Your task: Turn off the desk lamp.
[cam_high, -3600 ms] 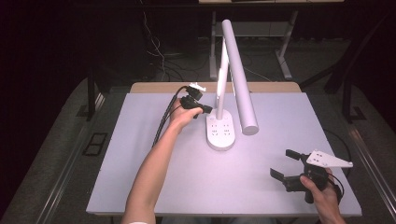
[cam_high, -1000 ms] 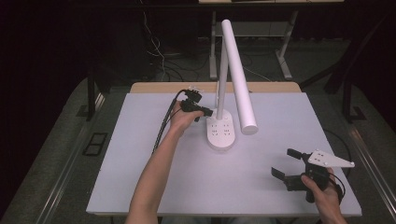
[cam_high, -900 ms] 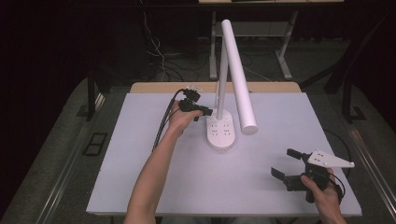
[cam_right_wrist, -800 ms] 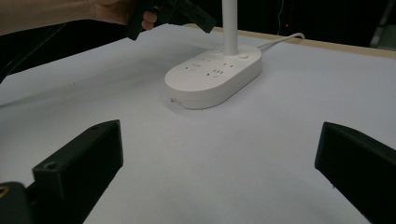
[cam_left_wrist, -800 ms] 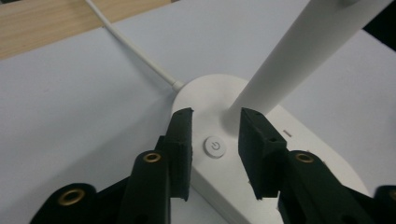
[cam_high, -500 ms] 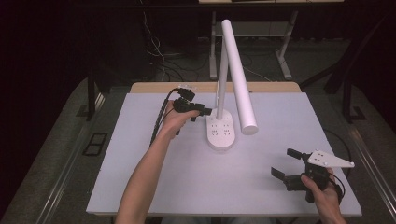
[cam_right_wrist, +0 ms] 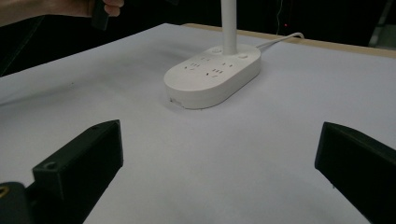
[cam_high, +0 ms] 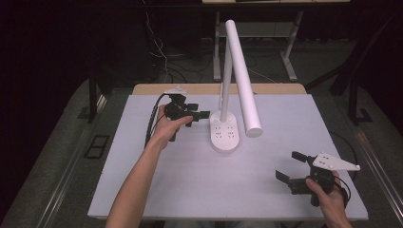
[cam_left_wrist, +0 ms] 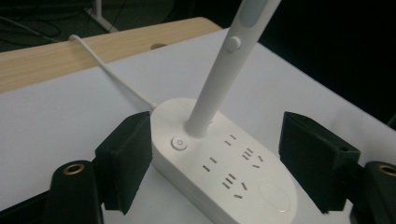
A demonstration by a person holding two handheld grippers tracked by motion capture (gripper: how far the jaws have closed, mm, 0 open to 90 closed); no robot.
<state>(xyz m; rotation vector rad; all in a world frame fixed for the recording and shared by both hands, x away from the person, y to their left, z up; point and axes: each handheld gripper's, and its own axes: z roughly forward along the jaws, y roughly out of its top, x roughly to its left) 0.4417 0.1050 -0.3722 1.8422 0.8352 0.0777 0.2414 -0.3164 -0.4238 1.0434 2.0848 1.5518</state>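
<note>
Left gripper [cam_high: 202,114]: jaws just opened wide, nothing between them, backing off the lamp base [cam_high: 225,137] at table centre, base at its 3 o'clock, likely after pressing the power button [cam_left_wrist: 178,143]. Right gripper [cam_high: 291,167] wide, empty, parked at 5 o'clock.

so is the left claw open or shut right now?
Open. The left claw has just been opening; in the left claw view its jaws stand wide apart either side of the lamp base, nothing pressed between them.

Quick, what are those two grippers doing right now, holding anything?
Left gripper: open, jaws just opening, holding nothing, beside the lamp base.
Right gripper: open, holding nothing.
</note>
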